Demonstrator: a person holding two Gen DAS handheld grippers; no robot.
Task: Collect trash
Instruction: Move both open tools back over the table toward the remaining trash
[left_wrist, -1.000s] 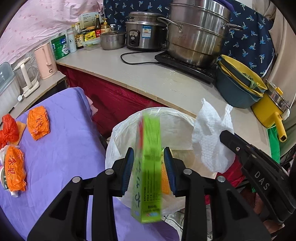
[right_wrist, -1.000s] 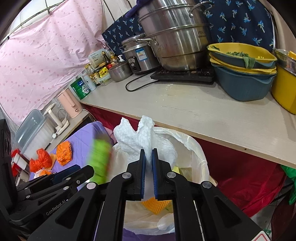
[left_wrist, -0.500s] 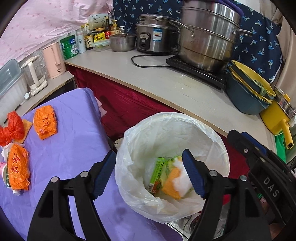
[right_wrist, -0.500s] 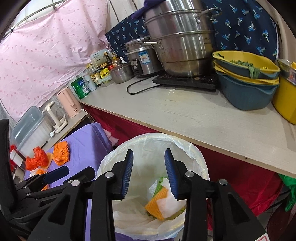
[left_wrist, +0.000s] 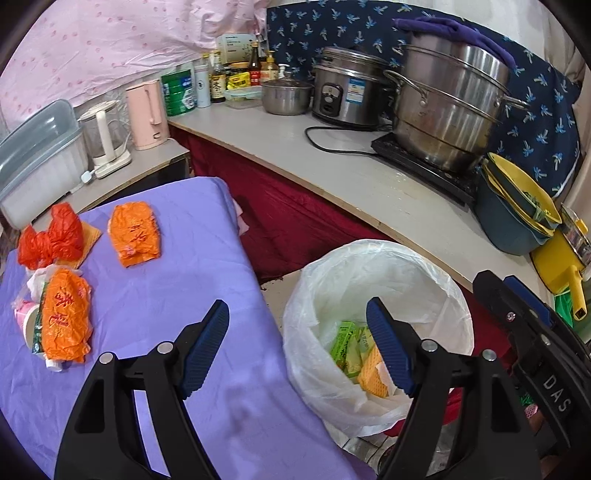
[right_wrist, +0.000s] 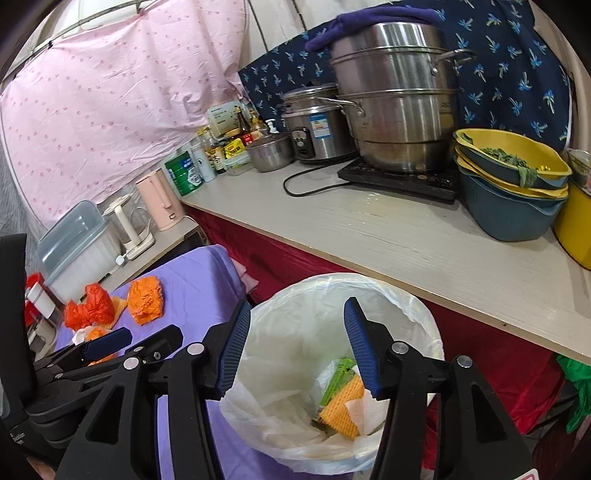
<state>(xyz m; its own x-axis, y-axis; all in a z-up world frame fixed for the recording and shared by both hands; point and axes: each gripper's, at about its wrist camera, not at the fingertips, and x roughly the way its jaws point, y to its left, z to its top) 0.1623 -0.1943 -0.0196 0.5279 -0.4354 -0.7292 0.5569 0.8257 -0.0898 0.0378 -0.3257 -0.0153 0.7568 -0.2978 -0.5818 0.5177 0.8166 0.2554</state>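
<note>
The purple cloth-covered surface (left_wrist: 155, 295) carries crumpled orange plastic wrappers (left_wrist: 135, 234) at far left. The white-lined trash bin (left_wrist: 436, 273) stands right of it, holding a green carton (left_wrist: 345, 345) and yellow sponge (right_wrist: 341, 408) — below both spread, empty jaws of the left gripper (left_wrist: 297, 350) and right gripper (right_wrist: 297, 350).

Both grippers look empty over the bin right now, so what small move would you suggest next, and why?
Probably swing the left gripper left toward the nearest orange wrapper on the purple cloth. Both it and the right gripper are open and empty, the green box already lies in the lined bin, and several wrappers remain on the cloth.
</note>
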